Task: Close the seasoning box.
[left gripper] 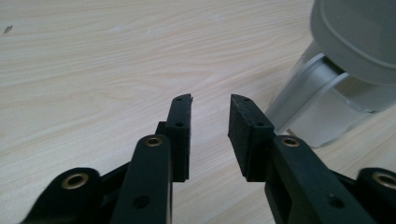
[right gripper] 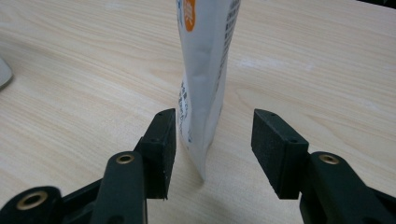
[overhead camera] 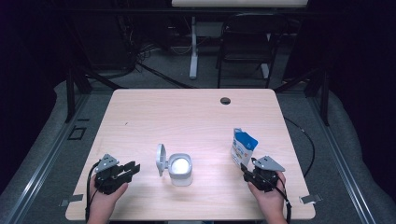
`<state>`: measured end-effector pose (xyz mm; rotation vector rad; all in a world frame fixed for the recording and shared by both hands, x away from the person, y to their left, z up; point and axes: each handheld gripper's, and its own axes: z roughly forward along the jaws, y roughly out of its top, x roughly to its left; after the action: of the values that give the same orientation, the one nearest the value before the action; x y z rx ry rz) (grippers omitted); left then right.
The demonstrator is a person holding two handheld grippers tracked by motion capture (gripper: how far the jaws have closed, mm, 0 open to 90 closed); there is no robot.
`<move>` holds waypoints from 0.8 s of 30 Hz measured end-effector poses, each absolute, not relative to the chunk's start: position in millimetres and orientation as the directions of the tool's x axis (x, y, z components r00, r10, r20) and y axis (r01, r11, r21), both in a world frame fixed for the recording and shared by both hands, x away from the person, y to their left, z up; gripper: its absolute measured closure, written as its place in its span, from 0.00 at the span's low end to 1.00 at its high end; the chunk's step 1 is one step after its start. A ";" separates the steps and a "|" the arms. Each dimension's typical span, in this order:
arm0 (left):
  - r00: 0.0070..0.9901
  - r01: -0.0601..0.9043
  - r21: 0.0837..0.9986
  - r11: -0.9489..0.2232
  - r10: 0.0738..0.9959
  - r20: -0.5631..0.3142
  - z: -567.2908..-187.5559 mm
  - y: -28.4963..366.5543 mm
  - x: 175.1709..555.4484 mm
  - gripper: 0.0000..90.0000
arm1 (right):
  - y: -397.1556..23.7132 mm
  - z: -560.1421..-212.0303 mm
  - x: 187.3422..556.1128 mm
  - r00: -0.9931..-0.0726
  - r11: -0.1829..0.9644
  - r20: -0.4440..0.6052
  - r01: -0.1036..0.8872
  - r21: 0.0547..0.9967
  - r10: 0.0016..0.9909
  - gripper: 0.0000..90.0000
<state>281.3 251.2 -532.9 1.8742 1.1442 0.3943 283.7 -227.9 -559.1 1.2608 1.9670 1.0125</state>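
The left gripper [overhead camera: 132,169] sits at about seven o'clock on the pale wood worktop [overhead camera: 187,116], held in a hand [overhead camera: 103,198]; its fingers [left gripper: 180,135] are partly apart with just bare worktop between them, holding nothing; the small grey tub [overhead camera: 180,169] with its lid flipped up stands just to the gripper's three o'clock side, not touching; the right gripper [overhead camera: 247,171] sits at about five o'clock; its fingers [right gripper: 161,147] stand apart around the bottom edge of the blue and white pouch [overhead camera: 243,147]; the pouch stands upright; one finger is very close to it, the other is clear, so the pouch is not squeezed.
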 end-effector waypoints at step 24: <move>0.618 0.504 0.827 -0.249 0.773 -0.144 -508.4 224.7 281.1 1.00 | -220.7 -563.0 273.0 -0.406 0.258 -0.054 0.468 0.845 0.912 0.52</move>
<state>281.1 224.7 -508.4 1.9162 1.0148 0.3647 273.0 -220.7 -563.0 1.2468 1.9841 1.0503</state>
